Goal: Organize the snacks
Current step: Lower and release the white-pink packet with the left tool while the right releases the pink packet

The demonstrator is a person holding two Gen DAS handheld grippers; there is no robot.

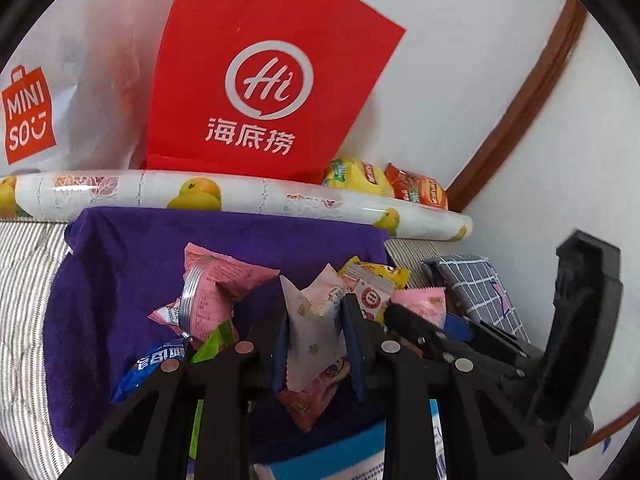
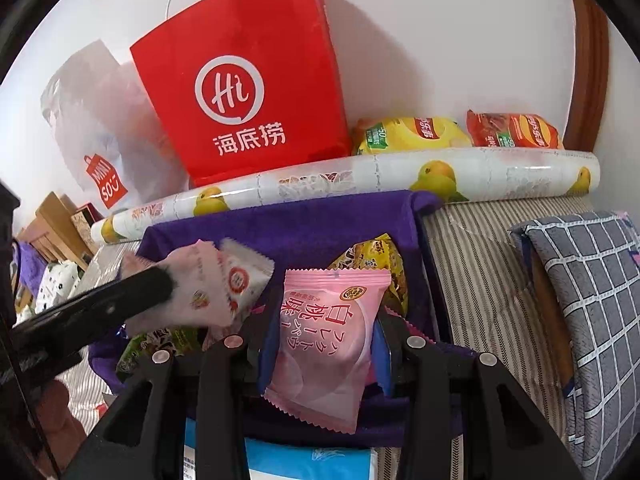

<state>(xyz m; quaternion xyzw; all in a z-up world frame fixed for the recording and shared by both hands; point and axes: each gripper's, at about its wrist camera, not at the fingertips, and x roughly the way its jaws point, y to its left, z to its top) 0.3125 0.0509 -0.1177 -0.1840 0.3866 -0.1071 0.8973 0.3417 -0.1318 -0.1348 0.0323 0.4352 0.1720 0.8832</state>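
Note:
My left gripper (image 1: pixel 318 332) is shut on a pale pink-and-white snack packet (image 1: pixel 314 332), held above the purple cloth (image 1: pixel 132 272). It also shows in the right wrist view (image 2: pixel 208 288), at the left. My right gripper (image 2: pixel 320 336) is shut on a pink peach-flavour packet (image 2: pixel 328 340), also seen in the left wrist view (image 1: pixel 424 304). Loose snacks lie on the cloth: a pink packet (image 1: pixel 216 284), a yellow one (image 1: pixel 374 270), a blue one (image 1: pixel 148 368) and a green one (image 2: pixel 160 344).
A red paper bag (image 1: pixel 256 80) and a white Miniso bag (image 1: pixel 44 92) stand against the wall behind a fruit-print roll (image 1: pixel 240 196). Yellow (image 2: pixel 408 134) and orange (image 2: pixel 516 130) chip bags lie beside the red bag. A grey checked pillow (image 2: pixel 592 300) lies at the right.

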